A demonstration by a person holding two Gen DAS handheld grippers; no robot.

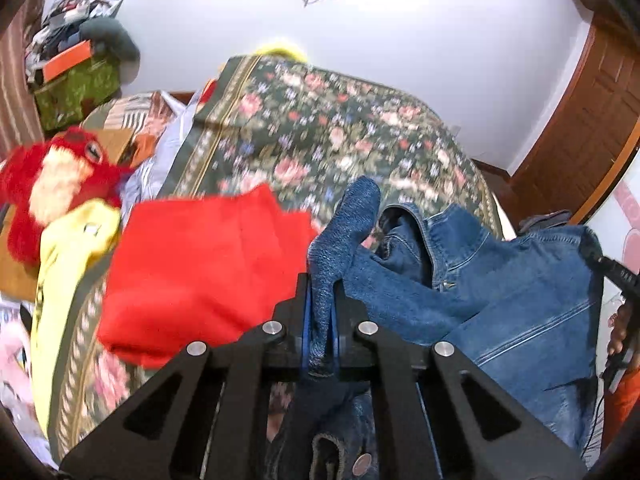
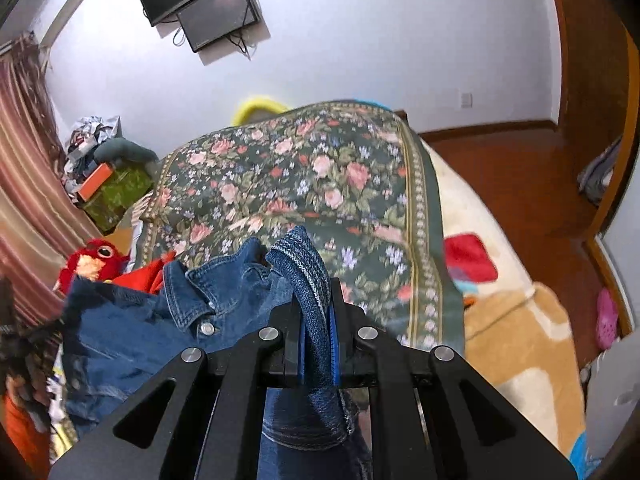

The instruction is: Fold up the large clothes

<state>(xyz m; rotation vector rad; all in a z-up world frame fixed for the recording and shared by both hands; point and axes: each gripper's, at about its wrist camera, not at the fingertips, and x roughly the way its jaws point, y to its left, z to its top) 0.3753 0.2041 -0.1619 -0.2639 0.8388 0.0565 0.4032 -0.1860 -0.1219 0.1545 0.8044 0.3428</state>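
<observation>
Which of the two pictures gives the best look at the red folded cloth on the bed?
The left wrist view: the red cloth lies large and almost whole beside the denim jacket. In the right wrist view only a sliver of it peeks out behind the jacket's collar.

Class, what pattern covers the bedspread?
The bedspread has pink and red flowers on dark green, clearest in the right wrist view.

Bright, even indoor light with soft shadows — the floral bedspread (image 1: 320, 132) and red cloth (image 1: 200, 272) smear with motion blur; fisheye bending darkens every corner.
</observation>
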